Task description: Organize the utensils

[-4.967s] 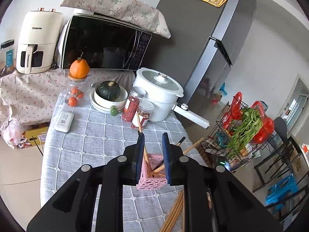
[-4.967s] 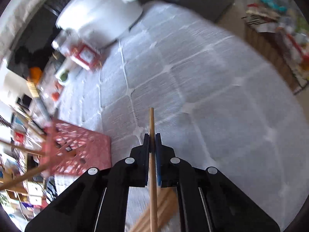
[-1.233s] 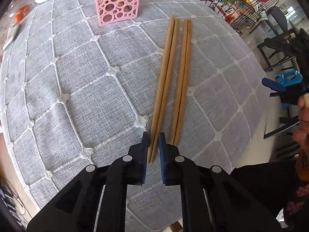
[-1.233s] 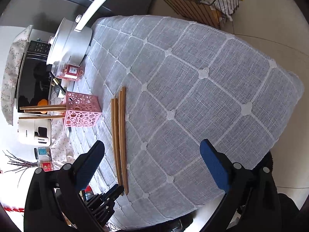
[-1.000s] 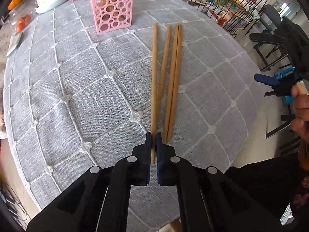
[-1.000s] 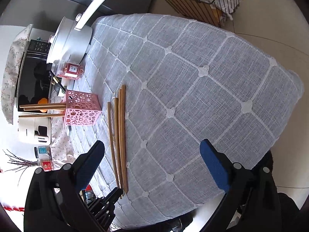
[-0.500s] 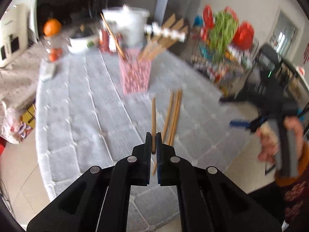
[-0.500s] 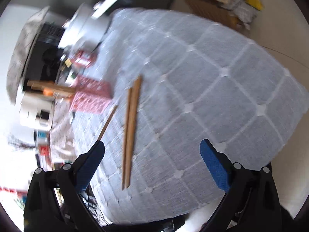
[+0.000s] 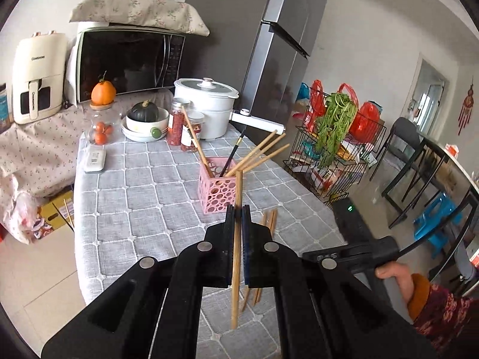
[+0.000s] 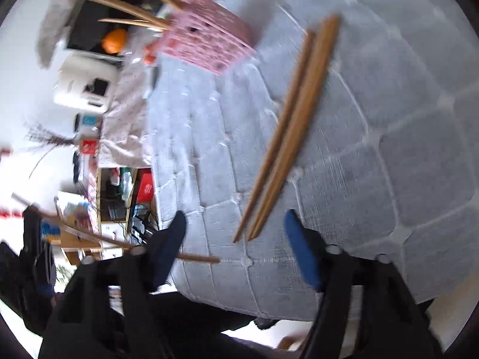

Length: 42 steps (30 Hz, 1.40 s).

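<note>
My left gripper (image 9: 238, 211) is shut on one wooden chopstick (image 9: 236, 269) and holds it in the air, its far end in front of the pink perforated holder (image 9: 217, 193). Several chopsticks lean out of that holder. Three loose chopsticks (image 10: 287, 131) lie side by side on the grey checked tablecloth (image 10: 374, 95). My right gripper (image 10: 233, 224) hovers over their near ends with its jaws closing; the ends sit between the fingers (image 10: 295, 233), and the pads do not touch them. The holder (image 10: 209, 42) is blurred at the top of the right wrist view.
Behind the holder stand spice jars (image 9: 175, 127), a bowl with a green squash (image 9: 146, 116), a white pot (image 9: 209, 104), a microwave (image 9: 128, 62) and an air fryer (image 9: 39, 80). A wire rack with greens (image 9: 335, 137) stands off the table's right edge, near the hand (image 9: 392, 272) on the right gripper.
My left gripper has risen off the table with one chopstick and tilted up to face the holder. My right gripper has swung in over the loose chopsticks and its jaws have narrowed.
</note>
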Available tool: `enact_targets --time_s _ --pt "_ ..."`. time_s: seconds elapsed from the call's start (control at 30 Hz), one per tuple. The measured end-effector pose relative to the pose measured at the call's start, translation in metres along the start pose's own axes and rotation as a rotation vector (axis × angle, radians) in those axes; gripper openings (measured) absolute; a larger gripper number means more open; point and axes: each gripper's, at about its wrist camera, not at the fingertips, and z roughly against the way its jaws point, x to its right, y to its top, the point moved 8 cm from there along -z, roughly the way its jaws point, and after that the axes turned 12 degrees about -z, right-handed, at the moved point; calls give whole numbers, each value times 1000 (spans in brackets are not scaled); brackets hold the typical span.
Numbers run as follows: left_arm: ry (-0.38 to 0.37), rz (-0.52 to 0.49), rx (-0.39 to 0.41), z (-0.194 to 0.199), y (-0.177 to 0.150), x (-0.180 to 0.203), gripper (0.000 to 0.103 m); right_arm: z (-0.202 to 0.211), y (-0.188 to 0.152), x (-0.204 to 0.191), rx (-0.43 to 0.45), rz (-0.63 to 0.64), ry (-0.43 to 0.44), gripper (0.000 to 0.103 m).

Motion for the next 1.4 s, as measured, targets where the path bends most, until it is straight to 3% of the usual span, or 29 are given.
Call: enact_targets --time_s 0.13,0.23,0.33,0.5,0.73,0.8,0.9,1.0,1.17,1.4 --pt "-20 10 26 7 4 -5 4 -8 11 7 56 -70 -50 36" --pt "-37 11 35 8 6 -4 4 -8 21 12 111 -123 -95 31" --pt "-45 20 39 7 7 -5 4 3 40 18 160 -191 -110 31" --pt "-58 35 51 6 11 -7 4 27 100 36 274 -342 -107 31" --pt "-82 47 48 3 13 -6 4 19 149 35 280 -373 -127 30" --pt "-87 54 44 1 13 -6 4 12 153 31 272 -361 -143 27" --pt "-88 63 34 -1 12 -8 3 7 158 29 294 -317 -224 11" --pt "-87 72 34 0 11 -10 3 5 159 26 306 -294 -255 8" --pt "-88 98 42 4 13 -17 3 20 147 36 354 -300 -207 8" --pt "-87 128 24 1 10 -23 3 73 102 21 432 -214 -110 8"
